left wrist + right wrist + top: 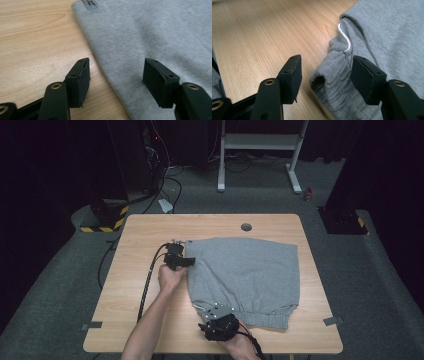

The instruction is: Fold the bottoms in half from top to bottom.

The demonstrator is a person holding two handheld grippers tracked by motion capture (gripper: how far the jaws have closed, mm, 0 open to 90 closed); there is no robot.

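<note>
Jaws of both grippers stood spread, pinching nothing; grey shorts (245, 277) lay flat on the table (140, 270), waistband (260, 317) toward the person, legs pointing away.

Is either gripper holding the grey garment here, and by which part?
Nothing held: left gripper straddles the grey garment's edge, right gripper its waistband corner, jaws open.

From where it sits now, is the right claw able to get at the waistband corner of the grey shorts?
Probably yes. The right claw stands open with the ribbed waistband corner of the grey shorts already lying between its jaws, and nothing on the table blocks it; the white drawstring lies just beyond.
</note>
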